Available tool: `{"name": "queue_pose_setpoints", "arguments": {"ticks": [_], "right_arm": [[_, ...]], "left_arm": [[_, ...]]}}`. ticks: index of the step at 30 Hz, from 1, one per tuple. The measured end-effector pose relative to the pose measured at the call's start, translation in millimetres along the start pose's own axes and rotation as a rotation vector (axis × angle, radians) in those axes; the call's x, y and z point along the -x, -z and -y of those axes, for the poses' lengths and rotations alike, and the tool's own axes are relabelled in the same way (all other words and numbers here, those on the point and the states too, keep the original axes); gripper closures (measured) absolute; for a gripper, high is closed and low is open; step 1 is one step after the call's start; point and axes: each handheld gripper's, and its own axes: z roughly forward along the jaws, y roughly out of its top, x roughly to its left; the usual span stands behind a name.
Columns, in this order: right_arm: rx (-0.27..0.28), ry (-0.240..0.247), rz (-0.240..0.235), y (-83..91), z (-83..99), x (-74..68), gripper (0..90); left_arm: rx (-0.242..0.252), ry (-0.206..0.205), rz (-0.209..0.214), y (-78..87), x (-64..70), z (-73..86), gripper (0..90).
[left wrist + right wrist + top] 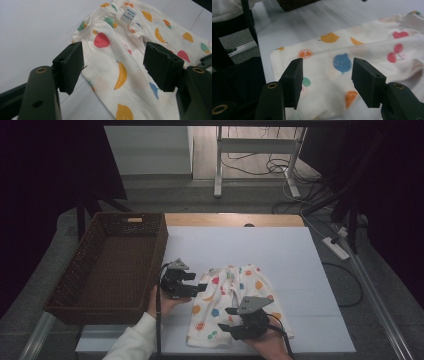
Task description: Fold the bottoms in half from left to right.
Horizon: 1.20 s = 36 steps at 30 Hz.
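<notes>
The work is judged barely begun: the fruit-print shorts [232,302] lie flat on the white table [300,270], unfolded and ungripped, and the wicker basket [112,265] at the left is empty. Over them the left gripper [113,63] and right gripper [327,80] are held with jaws apart. Beyond, grey floor and cables are seen.

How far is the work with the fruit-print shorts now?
Done: the shorts lie spread flat on the white board. In hand: the left hand-held gripper and the right hand-held gripper, both open, are over them. Left: probably gripping them; the basket holds nothing.
</notes>
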Motion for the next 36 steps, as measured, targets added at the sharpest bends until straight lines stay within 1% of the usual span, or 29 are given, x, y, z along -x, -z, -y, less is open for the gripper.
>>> {"name": "queue_pose_setpoints", "arguments": {"ticks": [4,10,14,18,25,28,34,36], "right_arm": [[-0.013,0.014,-0.027,-11.1,-5.4,-10.0,42.7],[-0.056,0.049,-0.068,-30.7,-9.8,-25.1,42.8],[-0.070,0.071,-0.078,-38.9,-14.2,-31.6,42.8],[-0.081,0.077,-0.097,-48.3,-17.8,-38.4,42.8],[-0.131,0.106,-0.124,-68.1,-21.6,-50.5,42.2],[-0.141,0.133,-0.127,-75.8,-24.1,-56.9,42.0],[-0.187,0.177,-0.107,-88.1,-24.5,-65.4,42.0],[-0.195,0.176,-0.103,-90.5,-24.8,-67.3,42.2]], "left_arm": [[0.000,0.004,0.000,-0.5,0.1,0.2,31.7],[-0.003,0.004,-0.001,-1.1,-0.5,0.2,31.7],[-0.005,0.005,-0.001,-1.5,-0.4,0.4,31.6],[-0.004,0.005,-0.002,-1.4,-0.4,0.4,31.6],[-0.007,0.006,-0.003,-2.5,-0.3,0.5,31.6],[-0.008,0.006,-0.004,-2.6,-0.2,0.5,31.4],[-0.005,0.005,-0.004,-2.1,-0.2,0.6,31.4],[-0.007,0.005,-0.005,-2.3,-0.3,0.6,31.4]]}}
